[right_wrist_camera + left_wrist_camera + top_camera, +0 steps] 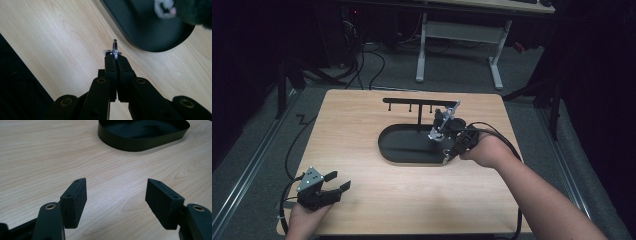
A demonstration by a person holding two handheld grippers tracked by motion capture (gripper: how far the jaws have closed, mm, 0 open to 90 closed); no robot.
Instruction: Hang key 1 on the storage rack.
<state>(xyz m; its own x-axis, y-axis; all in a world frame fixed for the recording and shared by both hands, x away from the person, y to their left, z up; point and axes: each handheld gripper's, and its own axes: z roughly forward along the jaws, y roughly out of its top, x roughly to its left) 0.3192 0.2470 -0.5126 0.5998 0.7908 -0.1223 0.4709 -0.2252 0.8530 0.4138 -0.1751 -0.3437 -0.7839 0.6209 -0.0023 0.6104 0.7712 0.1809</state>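
Observation:
A black rack (pixel 418 101), a thin bar with small hooks on a post, rises from the black oval tray (pixel 398 150) at mid-table. My right gripper (pixel 446 121) hovers over the tray's right end, close to the bar's right tip. In the right gripper view that gripper (pixel 116 56) is shut on a small metal key ring (pixel 115 47), held edge-on at the jaw tips. A blurred dark furry thing with a white and pink patch (pixel 172 8) hangs over the tray (pixel 150 32). My left gripper (pixel 337 182) rests open at the table's front left corner; nothing lies between its pads (pixel 75 202).
The wooden table (pixel 377 200) has bare room in front and to the left of the tray (pixel 130 145). Cables trail off the left edge onto the grey floor. A white-legged desk (pixel 459 35) stands beyond the far edge.

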